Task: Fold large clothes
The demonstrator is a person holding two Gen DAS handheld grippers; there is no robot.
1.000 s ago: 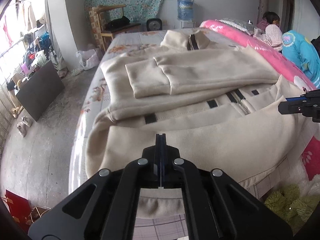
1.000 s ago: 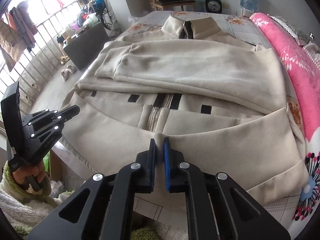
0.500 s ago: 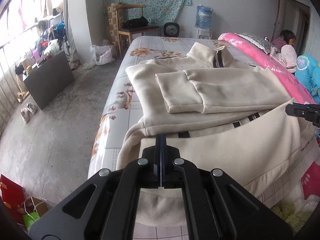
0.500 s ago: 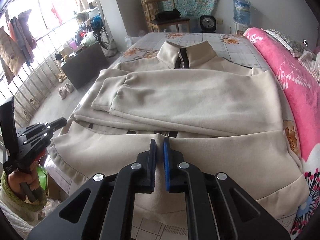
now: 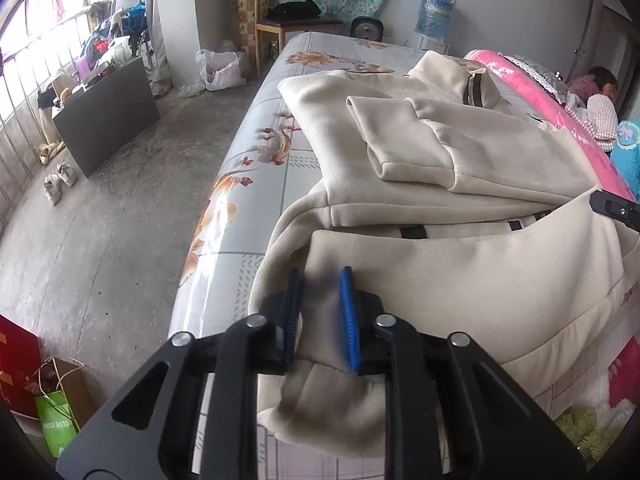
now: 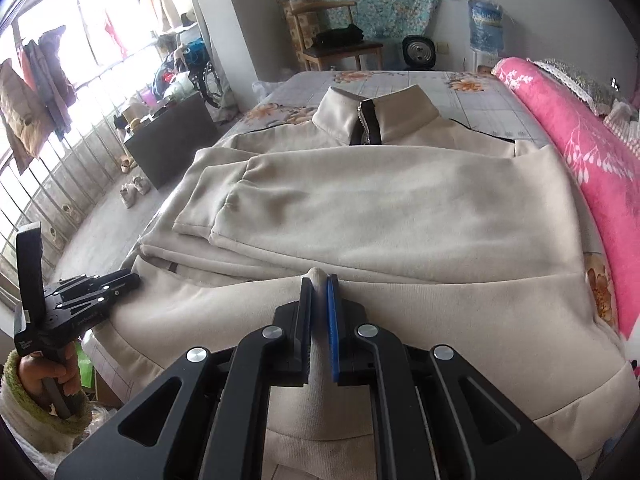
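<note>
While both point downward, left gripper (image 5: 322,300) has just been opening over jacket (image 6: 400,208); right gripper (image 6: 319,304) clamps its hem

Beige zip jacket (image 6: 384,208), sleeves folded, on bed

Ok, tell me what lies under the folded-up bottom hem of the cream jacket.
Under the hem flap lies the jacket's own front: black tabs peek out beside the folded sleeves. The zipper's lower part is covered; only its collar end shows.
</note>
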